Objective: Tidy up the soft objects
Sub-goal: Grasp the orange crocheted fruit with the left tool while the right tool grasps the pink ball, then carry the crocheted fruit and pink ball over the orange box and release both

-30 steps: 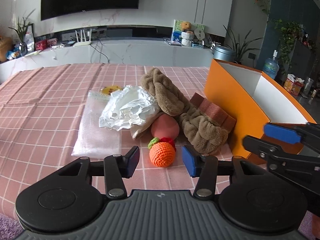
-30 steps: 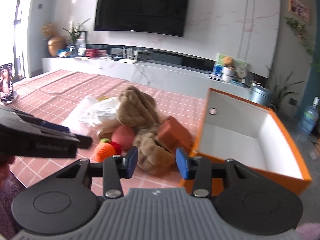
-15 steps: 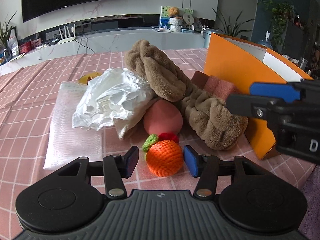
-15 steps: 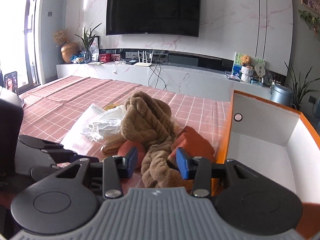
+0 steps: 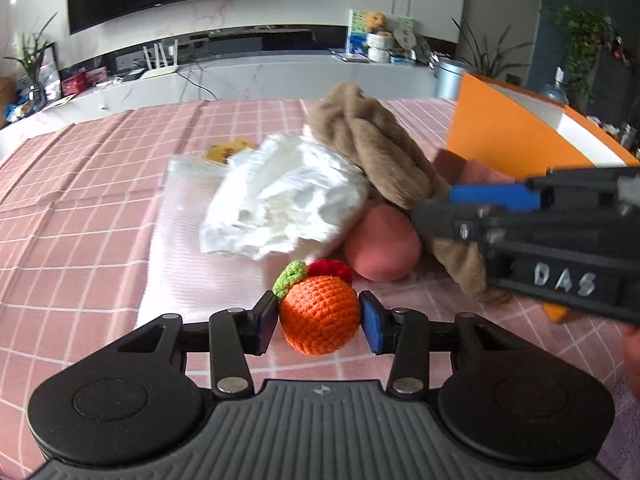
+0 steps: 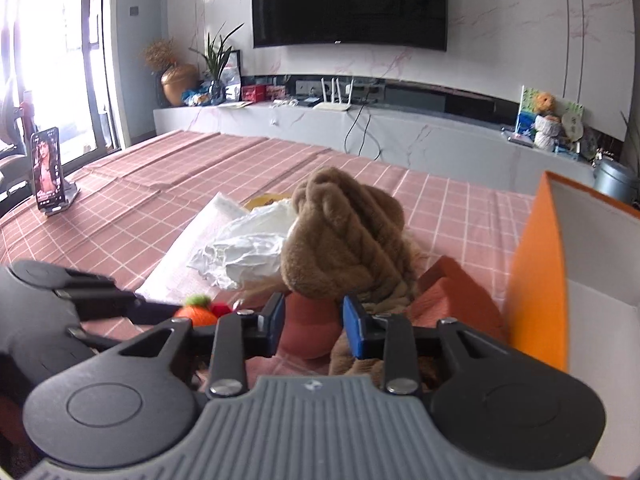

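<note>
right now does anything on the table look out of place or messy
Yes: the soft things lie in a jumble beside the orange box, not in it. The brown plush sprawls over the pink ball, with crumpled white plastic against it.

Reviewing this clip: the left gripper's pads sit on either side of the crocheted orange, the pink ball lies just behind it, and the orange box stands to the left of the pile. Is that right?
One detail is off: the orange box stands to the right of the pile, as the left wrist view shows. The rest holds: the left gripper, jaws closing, brackets the crocheted orange, and the pink ball lies just behind it.
</note>
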`<action>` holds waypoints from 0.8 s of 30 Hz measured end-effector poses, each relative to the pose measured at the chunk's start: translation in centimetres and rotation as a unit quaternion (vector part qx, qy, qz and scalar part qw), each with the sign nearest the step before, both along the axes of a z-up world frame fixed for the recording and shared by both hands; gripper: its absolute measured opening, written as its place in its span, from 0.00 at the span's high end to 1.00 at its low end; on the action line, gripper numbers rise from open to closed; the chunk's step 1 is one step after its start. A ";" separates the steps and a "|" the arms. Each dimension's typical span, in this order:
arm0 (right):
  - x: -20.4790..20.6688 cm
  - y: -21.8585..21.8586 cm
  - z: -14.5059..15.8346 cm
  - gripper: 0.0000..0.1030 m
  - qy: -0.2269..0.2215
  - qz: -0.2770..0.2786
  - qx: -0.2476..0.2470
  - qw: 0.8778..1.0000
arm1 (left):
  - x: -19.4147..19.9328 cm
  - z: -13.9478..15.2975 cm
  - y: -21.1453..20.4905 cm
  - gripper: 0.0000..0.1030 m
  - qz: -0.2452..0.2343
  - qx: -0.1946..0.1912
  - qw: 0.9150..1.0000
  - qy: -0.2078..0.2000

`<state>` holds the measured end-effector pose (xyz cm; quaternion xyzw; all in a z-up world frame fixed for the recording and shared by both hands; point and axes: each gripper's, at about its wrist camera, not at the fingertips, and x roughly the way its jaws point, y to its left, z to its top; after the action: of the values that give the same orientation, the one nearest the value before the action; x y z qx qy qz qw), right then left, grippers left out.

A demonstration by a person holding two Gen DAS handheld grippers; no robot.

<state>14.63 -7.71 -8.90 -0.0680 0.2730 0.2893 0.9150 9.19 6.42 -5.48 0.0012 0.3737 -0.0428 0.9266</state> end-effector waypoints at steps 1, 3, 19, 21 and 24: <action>0.3 0.4 -0.3 0.69 0.004 0.003 -0.005 1.000 | 0.0 0.3 0.5 0.52 0.006 -0.002 1.000 -0.003; 0.8 1.1 -0.9 0.69 0.006 0.004 -0.011 1.000 | 0.0 0.8 1.2 0.52 0.019 -0.003 1.000 -0.009; 1.0 3.3 -2.2 0.64 0.001 0.011 -0.060 0.998 | -0.2 1.8 3.6 0.52 0.057 -0.015 0.998 -0.010; -0.1 2.9 -1.4 0.64 -0.012 0.012 -0.056 0.998 | -0.4 2.2 3.6 0.52 0.059 -0.016 0.998 -0.012; -2.1 2.0 0.2 0.64 -0.023 0.013 -0.046 0.999 | -1.1 2.8 3.5 0.52 0.063 -0.020 0.998 -0.015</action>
<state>12.51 -5.68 -8.74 -0.1199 0.2638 0.2870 0.9130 8.08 9.97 -2.66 -0.0401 0.3581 0.0084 0.9328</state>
